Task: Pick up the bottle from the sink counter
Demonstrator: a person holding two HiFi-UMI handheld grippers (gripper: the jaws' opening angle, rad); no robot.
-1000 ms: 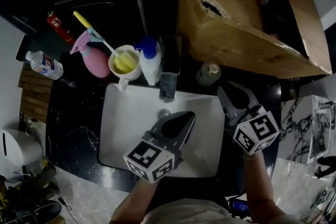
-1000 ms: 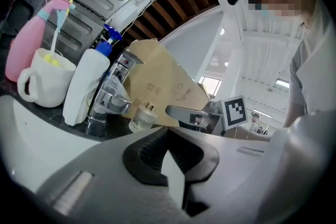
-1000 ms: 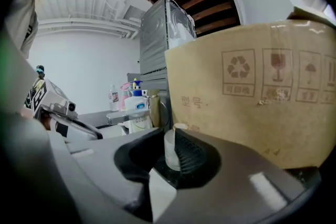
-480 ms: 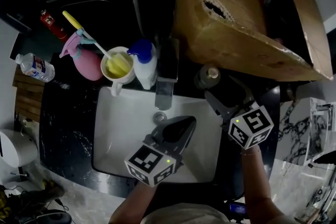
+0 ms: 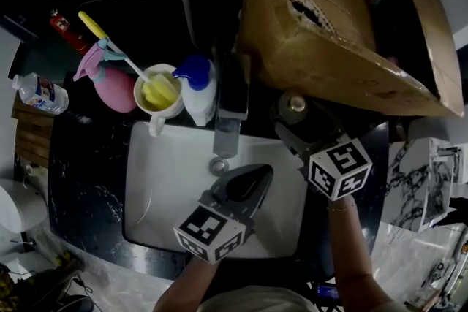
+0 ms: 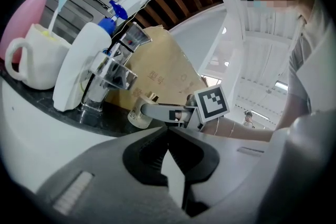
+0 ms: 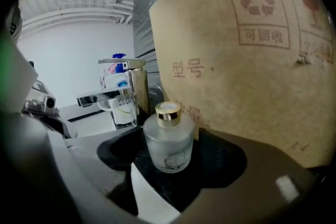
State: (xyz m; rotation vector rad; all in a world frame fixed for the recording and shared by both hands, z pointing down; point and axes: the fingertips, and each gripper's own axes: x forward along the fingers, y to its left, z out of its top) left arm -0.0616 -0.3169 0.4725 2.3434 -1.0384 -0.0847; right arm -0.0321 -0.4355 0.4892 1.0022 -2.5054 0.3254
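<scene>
Since a second ago the right tool (image 5: 301,124) has advanced, its jaws opening wide around the gold-capped frosted glass bottle (image 7: 168,141) without pressing it. The bottle stands on the black bench (image 5: 95,172) beside a brown cardboard box (image 5: 329,25). The left tool (image 6: 168,139), jaws together, hovers over the white sink (image 5: 168,179).

Bottle (image 5: 295,104) — right of faucet (image 5: 229,129).
</scene>
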